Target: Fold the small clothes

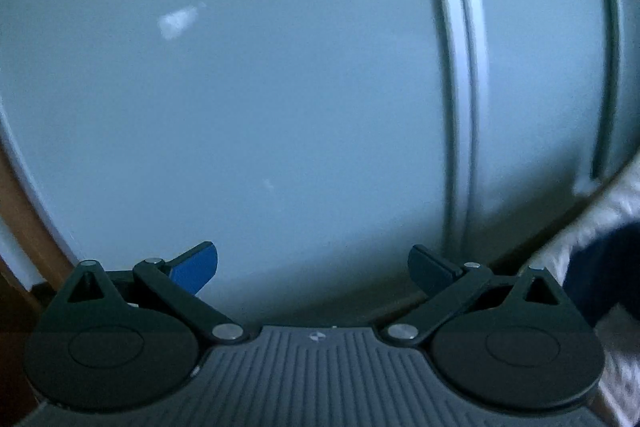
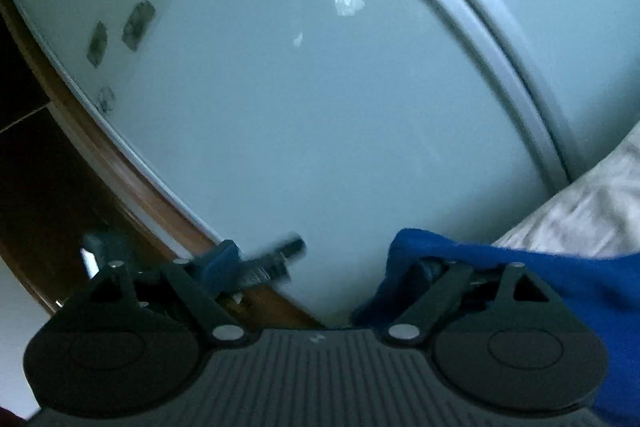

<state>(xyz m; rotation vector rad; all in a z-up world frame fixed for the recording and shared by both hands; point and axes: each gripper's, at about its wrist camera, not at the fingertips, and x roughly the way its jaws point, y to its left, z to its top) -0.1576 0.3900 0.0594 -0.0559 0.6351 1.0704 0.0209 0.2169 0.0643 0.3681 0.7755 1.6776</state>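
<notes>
A bright blue garment (image 2: pixel 520 279) hangs over the right finger of my right gripper (image 2: pixel 320 263) and trails off to the lower right. That finger's tip is hidden under the cloth. The left finger (image 2: pixel 224 261) stands far from it and nothing is pinched between the two, so this gripper is open. My left gripper (image 1: pixel 314 267) is open too, with its blue pad (image 1: pixel 198 267) and dark finger (image 1: pixel 432 267) wide apart and nothing between them. A dark blue bit of cloth (image 1: pixel 600 267) shows at the right edge of the left wrist view.
Both cameras face a pale grey-blue panel (image 1: pixel 260 99) close ahead, with a raised frame strip (image 1: pixel 468 107). A brown wooden edge (image 2: pixel 120 179) runs along its lower left. Pale bedding (image 2: pixel 580 215) lies at the right. A blurred dark object (image 2: pixel 276 259) sits beside the right gripper's left finger.
</notes>
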